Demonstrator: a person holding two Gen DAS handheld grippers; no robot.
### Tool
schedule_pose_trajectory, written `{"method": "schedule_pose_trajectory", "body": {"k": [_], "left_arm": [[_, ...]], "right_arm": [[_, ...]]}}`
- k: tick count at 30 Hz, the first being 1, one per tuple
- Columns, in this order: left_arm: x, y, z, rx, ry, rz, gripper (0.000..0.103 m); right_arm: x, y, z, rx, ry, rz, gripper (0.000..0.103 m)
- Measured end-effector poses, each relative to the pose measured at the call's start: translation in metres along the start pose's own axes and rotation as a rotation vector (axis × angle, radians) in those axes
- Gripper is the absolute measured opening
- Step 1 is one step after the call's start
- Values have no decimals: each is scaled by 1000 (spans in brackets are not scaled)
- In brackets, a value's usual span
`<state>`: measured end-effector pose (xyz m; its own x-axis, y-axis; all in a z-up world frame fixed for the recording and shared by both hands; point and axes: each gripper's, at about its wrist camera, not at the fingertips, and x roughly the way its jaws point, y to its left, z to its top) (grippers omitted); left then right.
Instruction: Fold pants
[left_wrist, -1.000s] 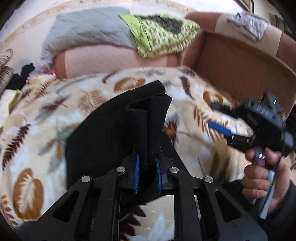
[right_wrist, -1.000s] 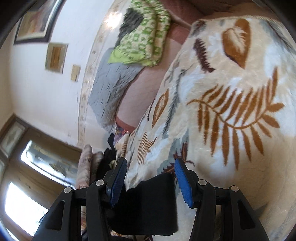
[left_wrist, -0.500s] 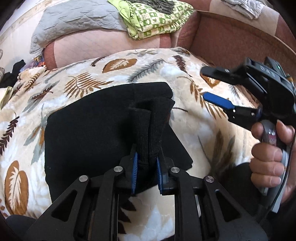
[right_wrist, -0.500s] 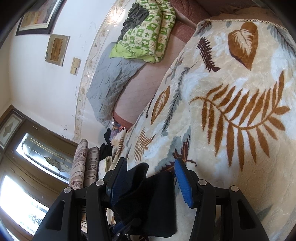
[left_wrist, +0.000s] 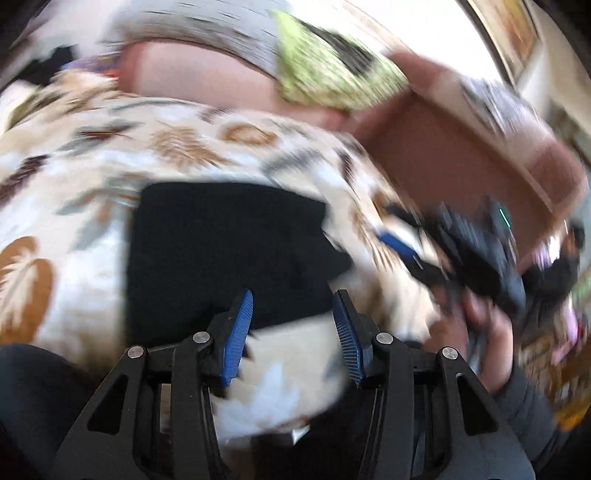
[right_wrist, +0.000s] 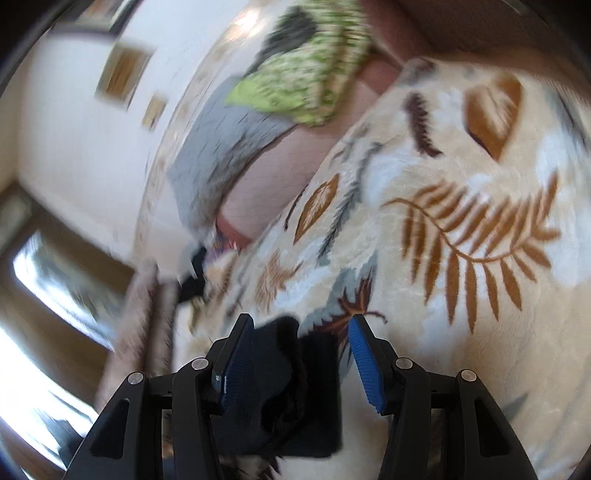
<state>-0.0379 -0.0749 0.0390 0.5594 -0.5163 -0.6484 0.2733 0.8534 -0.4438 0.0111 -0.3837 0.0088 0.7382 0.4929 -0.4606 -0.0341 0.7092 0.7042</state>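
The black pants (left_wrist: 221, 236) lie folded flat on the leaf-print blanket (left_wrist: 74, 206), near the left gripper (left_wrist: 291, 328) and right gripper (right_wrist: 301, 354) — both spread wide, holding nothing — and look soft, light and limp, so best pinched at a folded edge or corner.

Everything sits on a sofa (left_wrist: 454, 155) with a cream leaf-print blanket (left_wrist: 74, 177) spread over the seat. The black pants (left_wrist: 229, 240) lie flat on the blanket, folded into a rough rectangle, just ahead of the left fingers (left_wrist: 238, 332). In the right wrist view a lumpy black bit of them sits between the right fingers (right_wrist: 364, 360), nearer the left one. Pretty blurry though.
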Motion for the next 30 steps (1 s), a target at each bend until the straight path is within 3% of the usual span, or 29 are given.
{"method": "schedule_pose_trajectory", "body": {"k": [1,4,6,8,10,13,15,19,22,24,26,28,30], "left_arm": [[-2,11,8,-60,-13,8,44],[14,42,19,-273,50,-55,43],[28,53,19,-333,92,-24,43],[40,58,15,-350,110,17,43],[45,53,15,-332,114,47,44],[54,55,14,-320,125,55,43],[53,57,15,-327,129,46,43],[36,60,38,-290,97,-10,43],[27,67,71,-265,35,-13,44],[35,74,90,-297,31,-56,46],[62,83,99,-334,91,-118,47],[98,98,89,-377,201,-88,47],[110,109,84,-417,229,-87,37]], "right_arm": [[-3,19,-4,-97,5,-20,52],[-1,73,-23,-365,37,-6,50],[12,88,-37,-440,104,-2,48],[35,86,-52,-454,206,-55,47],[71,67,-72,-414,386,-150,46],[78,72,-84,-443,374,-247,45],[78,72,-85,-439,361,-258,45],[62,76,-70,-438,336,-184,45],[46,90,-40,-475,189,-133,45],[55,97,-23,-510,148,-100,45],[80,95,-16,-535,180,-116,45],[112,84,-19,-534,265,-154,45],[145,53,-31,-483,365,-254,45]]}}
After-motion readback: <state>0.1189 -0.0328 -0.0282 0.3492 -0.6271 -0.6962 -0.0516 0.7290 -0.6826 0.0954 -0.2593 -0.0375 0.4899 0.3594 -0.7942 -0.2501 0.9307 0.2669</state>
